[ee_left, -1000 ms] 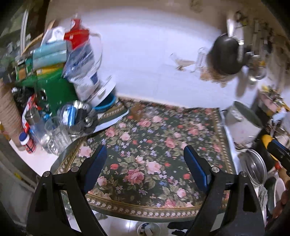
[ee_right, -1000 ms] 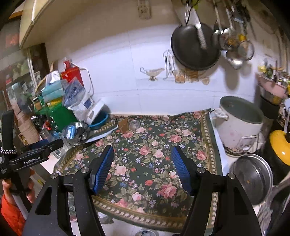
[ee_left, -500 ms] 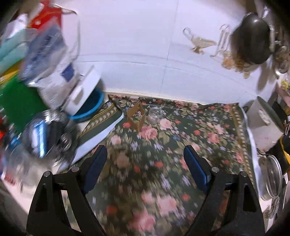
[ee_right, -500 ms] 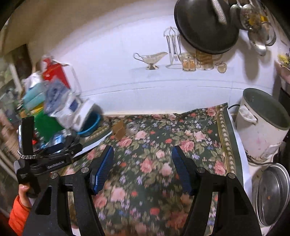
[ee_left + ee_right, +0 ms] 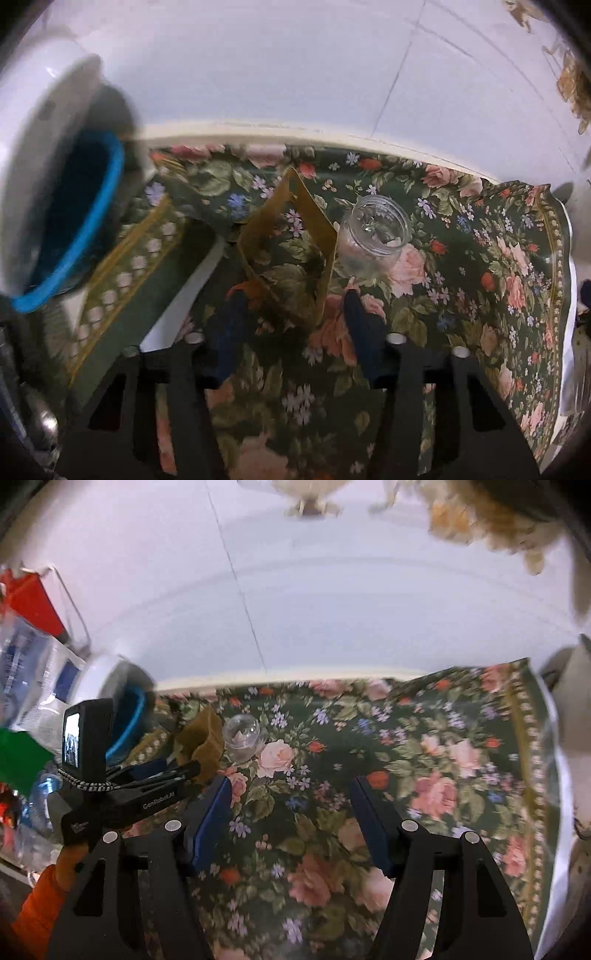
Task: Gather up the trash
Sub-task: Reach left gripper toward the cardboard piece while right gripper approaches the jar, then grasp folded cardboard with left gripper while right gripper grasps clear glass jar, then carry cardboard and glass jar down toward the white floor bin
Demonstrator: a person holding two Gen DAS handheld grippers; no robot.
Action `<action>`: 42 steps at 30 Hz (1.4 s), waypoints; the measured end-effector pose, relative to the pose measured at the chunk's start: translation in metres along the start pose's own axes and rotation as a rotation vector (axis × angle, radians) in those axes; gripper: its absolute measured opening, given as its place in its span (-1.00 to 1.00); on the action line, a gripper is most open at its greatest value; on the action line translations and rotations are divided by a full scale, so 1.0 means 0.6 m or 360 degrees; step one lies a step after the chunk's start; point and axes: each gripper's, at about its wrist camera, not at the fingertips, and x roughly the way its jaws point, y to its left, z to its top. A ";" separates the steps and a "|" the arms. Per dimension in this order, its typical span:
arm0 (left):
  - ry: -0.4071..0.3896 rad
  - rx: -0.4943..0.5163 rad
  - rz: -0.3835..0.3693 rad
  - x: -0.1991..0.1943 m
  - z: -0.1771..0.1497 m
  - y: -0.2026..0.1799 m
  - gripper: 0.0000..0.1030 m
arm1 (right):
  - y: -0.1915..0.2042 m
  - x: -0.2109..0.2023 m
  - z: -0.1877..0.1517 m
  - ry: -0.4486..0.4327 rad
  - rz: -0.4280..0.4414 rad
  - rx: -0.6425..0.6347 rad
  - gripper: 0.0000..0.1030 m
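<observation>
Moved: left gripper [image 5: 291,314] now close to cardboard sleeve [image 5: 288,251]
Surface: floral cloth [image 5: 461,295], white tiled wall
Tongs: both wide apart, gripping nothing; right gripper [image 5: 290,812] above cloth

Item 1: black hand-held left gripper [image 5: 177,771], seen in the right wrist view. White lettering "GenRobot.AI" runs along its black body. A second small white mark on its rear end is too small to read.

Item 2: clear plastic bag with blue panels [image 5: 37,679]. Printing present, blurred, illegible.

No other legible text.
</observation>
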 end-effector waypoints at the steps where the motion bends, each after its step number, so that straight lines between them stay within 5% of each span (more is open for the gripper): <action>1: 0.0013 0.0000 -0.0012 0.007 0.001 0.002 -0.41 | 0.002 0.014 0.003 0.0017 0.0001 -0.0004 0.22; 8: -0.0101 -0.0038 -0.0110 -0.013 -0.002 0.034 -0.71 | 0.040 0.123 0.028 0.0149 0.0046 -0.0090 0.22; 16: -0.0234 0.0004 -0.0037 -0.071 -0.014 0.053 -0.74 | 0.090 0.221 0.042 0.0256 0.0127 -0.0056 0.22; 25: -0.0258 -0.0008 0.0008 -0.091 -0.020 0.069 -0.74 | 0.094 0.280 0.049 0.0310 0.0047 0.0101 0.21; 27: -0.0261 -0.0007 0.0015 -0.097 -0.021 0.071 -0.74 | 0.095 0.274 0.047 0.0267 0.0050 0.0085 -0.04; 34: -0.0311 -0.0002 0.0032 -0.138 -0.030 0.046 -0.74 | 0.087 0.205 0.022 0.0159 0.0094 0.0026 -0.05; 42: -0.0429 0.0066 0.0022 -0.232 -0.046 -0.034 -0.74 | 0.057 0.011 0.008 -0.0077 0.0107 -0.0004 -0.05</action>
